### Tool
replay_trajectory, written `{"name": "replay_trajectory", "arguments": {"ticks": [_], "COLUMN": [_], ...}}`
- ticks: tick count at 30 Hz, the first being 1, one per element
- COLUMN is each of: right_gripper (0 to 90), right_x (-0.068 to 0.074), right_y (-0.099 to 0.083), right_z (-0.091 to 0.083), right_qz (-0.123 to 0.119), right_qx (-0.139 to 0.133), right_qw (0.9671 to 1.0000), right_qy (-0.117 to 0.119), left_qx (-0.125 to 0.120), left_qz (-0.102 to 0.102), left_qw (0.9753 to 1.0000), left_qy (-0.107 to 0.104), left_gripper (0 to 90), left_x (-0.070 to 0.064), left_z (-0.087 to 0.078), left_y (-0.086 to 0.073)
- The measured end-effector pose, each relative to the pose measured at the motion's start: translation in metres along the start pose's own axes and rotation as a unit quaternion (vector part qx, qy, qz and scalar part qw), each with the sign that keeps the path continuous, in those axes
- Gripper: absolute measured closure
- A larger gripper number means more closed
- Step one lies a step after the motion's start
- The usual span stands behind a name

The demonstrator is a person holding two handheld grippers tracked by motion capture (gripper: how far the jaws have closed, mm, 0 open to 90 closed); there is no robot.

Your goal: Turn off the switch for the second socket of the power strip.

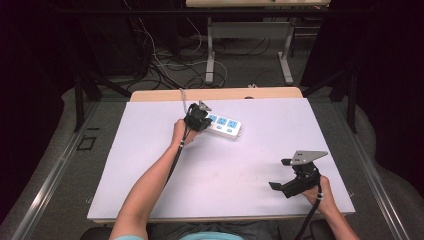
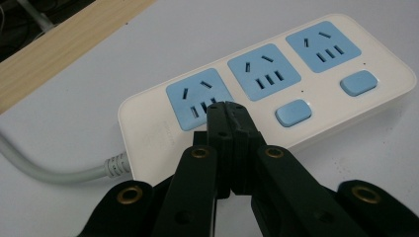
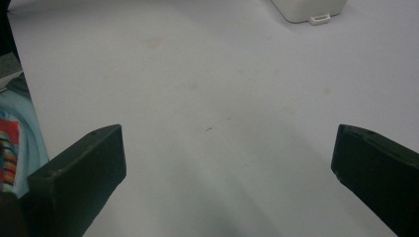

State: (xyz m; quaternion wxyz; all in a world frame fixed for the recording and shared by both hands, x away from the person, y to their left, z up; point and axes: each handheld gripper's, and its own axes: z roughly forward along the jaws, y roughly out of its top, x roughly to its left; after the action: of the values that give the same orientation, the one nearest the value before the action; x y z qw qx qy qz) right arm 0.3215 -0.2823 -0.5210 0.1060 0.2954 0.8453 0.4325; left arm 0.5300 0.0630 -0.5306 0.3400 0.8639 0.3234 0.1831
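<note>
The left hand-held gripper has its two jaws pressed tight together with nothing between them. Its tip rests on the power strip, right at the blue socket nearest the cord. The next blue switch button sits just beside the tip. It looks like the tip is meant to press something here. If it slides sideways, it could poke into the socket holes or miss the button. A hard push could also shove the light strip across the worktop.

The grey cord runs off behind the tip and could tug the strip back.

The right hand-held gripper hangs well apart, near the person, with its jaws wide open and empty. Nothing stands between it and the strip.
</note>
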Motion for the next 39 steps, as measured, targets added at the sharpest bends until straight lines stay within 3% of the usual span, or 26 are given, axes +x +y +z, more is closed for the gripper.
{"name": "replay_trajectory", "arguments": {"ticks": [2,39], "right_gripper": [0.0,0.0], "right_x": [0.0000,0.0003], "right_y": [-0.0001,0.0002], "right_z": [0.0000,0.0008], "right_qz": [-0.001,-0.002], "right_qx": [-0.002,0.000], "right_qw": [1.0000,1.0000], "right_qy": [-0.003,-0.001], "left_qx": [0.009,0.006], "left_qz": [0.006,0.006], "left_qw": [0.9999,0.9999], "left_qy": [-0.004,0.005], "left_gripper": [89.8,90.0], "left_x": [0.0010,-0.0007], "left_z": [-0.0009,0.0030], "left_y": [0.0010,0.0016]}}
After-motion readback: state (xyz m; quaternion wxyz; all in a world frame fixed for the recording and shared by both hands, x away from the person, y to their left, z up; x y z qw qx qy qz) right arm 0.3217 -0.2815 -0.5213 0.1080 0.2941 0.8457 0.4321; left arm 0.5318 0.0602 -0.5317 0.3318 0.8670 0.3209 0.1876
